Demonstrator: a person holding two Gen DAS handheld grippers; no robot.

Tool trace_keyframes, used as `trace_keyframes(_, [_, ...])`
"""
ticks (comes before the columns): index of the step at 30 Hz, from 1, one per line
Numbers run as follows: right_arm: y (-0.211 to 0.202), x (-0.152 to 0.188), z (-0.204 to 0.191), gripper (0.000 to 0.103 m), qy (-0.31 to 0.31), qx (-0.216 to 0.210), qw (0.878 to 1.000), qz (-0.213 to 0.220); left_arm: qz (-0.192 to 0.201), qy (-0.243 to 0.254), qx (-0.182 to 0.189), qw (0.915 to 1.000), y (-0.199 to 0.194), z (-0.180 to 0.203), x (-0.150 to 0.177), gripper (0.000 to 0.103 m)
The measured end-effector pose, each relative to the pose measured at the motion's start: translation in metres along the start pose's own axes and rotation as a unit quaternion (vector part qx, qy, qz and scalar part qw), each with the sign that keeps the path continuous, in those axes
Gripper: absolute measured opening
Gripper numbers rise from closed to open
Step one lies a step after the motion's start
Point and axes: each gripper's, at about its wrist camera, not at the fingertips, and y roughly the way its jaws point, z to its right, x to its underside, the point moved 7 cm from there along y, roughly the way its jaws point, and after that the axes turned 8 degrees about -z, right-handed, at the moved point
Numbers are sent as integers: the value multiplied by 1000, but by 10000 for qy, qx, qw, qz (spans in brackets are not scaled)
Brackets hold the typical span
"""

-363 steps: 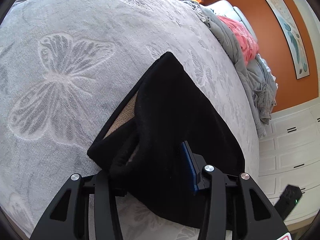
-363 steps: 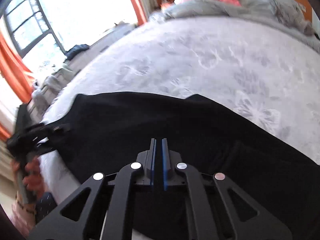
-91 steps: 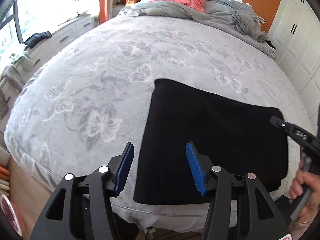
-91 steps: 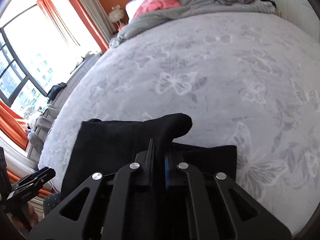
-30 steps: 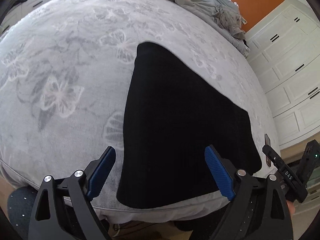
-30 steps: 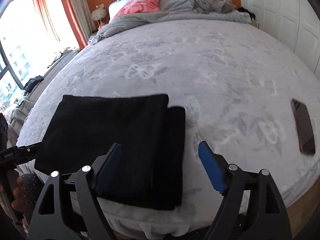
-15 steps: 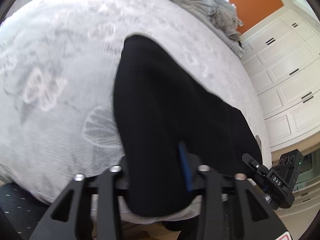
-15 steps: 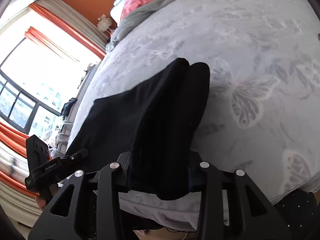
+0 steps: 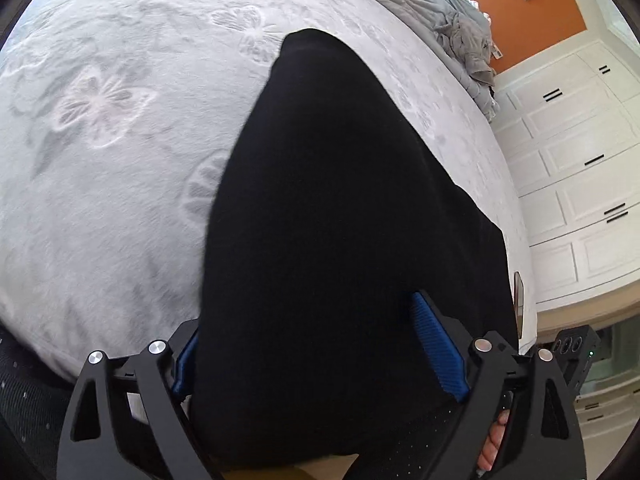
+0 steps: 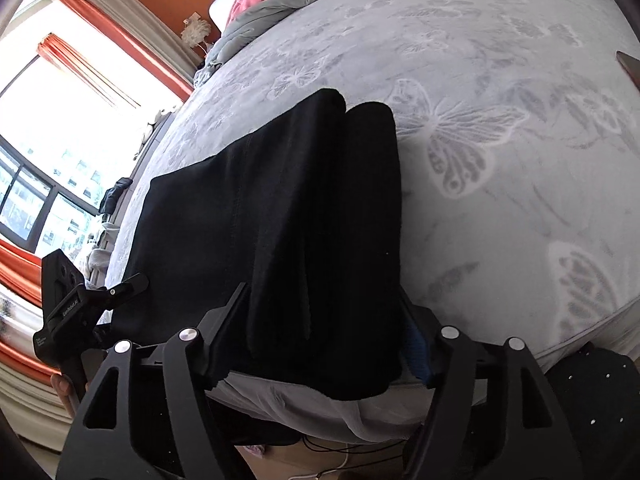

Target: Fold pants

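**A:** On the near edge of the bed [image 9: 100, 200], how were you placed for the step in hand?

**B:** Your left gripper [image 9: 310, 356] had its fingers spread wide, one on each side of the near left end of the black pants [image 9: 340, 180], and it clamped nothing. The pants lay folded into a flat block on the cover, and their near edge hung slightly over the bedside.

**A:** And how was that hand posed?

**B:** You held it low at the bed's edge, pointing forward along the cloth and tipped a little downward. I couldn't tell whether the pads touched the fabric, because the cloth hid most of the left one.

**A:** And on the right?

**B:** Your right gripper [image 10: 320, 336] mirrored it. Its jaws were apart around the doubled-over end and it pointed up the bed at the same low angle.

**A:** What would have made the step go well?

**B:** I judged the pants nearly folded. If another fold was meant, you needed both pads under all the layers before closing. Then you should have lifted both ends level, so that the stack didn't slide apart.
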Motion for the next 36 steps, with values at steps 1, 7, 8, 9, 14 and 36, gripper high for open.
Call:
trace_keyframes(1, [3,-1,0,70,36,-17,10000,-10,14,39,-4,10000,5,2,-3,91])
trace_keyframes(7, [8,-5,-3,41,195,-314,9993,26,56,303,-194,9993,-4,14,-8,47])
trace_keyframes(8, [4,-7,-7,39,153,-350,9993,53,120,367,-221,9990,-9,20,-9,37])
trace_keyframes(9, [-2,-8,-12,38,58,-316,9994,101,199,400,-257,9987,-16,25,-8,29])
trace_keyframes(14, [-43,-1,-43,37,-336,-422,9979,366,319,561,-250,9976,-55,47,6,19])
trace_keyframes(36, [-154,22,-90,37,-842,-591,9876,1189,1132,1936,-1334,9653,-137,155,39,18])
